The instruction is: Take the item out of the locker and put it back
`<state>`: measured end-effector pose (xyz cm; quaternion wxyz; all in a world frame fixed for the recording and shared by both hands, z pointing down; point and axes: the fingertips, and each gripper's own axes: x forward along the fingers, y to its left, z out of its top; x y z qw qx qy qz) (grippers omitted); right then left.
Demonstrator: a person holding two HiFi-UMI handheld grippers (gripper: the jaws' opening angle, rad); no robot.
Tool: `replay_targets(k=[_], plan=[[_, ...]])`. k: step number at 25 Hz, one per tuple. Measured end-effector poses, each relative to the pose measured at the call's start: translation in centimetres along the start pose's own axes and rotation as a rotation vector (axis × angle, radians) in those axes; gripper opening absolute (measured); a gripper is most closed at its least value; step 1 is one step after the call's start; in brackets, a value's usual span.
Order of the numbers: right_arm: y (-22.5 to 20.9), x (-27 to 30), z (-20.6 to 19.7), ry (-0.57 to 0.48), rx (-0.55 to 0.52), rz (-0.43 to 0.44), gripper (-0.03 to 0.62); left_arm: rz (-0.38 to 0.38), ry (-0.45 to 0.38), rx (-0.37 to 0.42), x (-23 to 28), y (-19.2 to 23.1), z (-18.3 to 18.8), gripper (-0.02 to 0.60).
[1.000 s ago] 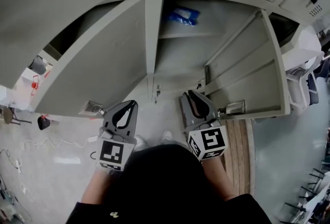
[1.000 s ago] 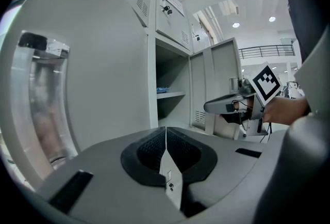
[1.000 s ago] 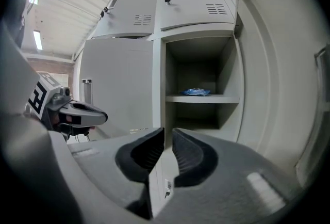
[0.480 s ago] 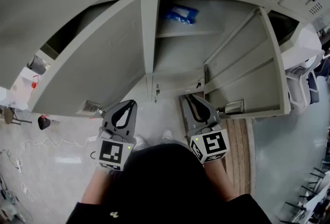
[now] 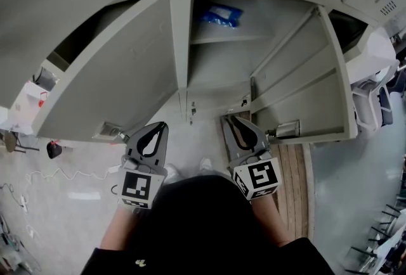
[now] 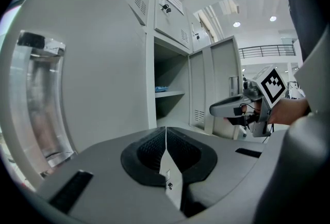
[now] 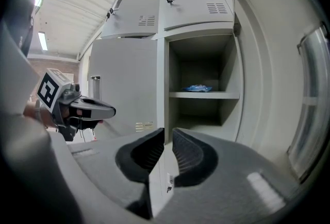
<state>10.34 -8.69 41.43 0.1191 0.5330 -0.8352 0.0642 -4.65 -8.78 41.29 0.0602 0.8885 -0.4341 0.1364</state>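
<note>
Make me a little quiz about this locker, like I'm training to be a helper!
1. Where does the blue packet lie?
A) on the floor
B) on the locker's shelf
C) on top of the locker
2. True or false: the left tongs hold something.
3. Fill in the gap: the locker door nearest the right tongs stands ____.

Key: 1 B; 2 false, they are shut and empty; 3 open.
</note>
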Motion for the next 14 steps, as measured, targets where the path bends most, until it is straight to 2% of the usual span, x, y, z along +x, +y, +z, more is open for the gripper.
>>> replay_targets(k=[14], plan=[[0.4, -0.05, -0.08, 0.001, 0.004, 0.002, 0.046, 0.003, 0.001, -0.004, -0.34, 0.08, -0.21, 0.013]])
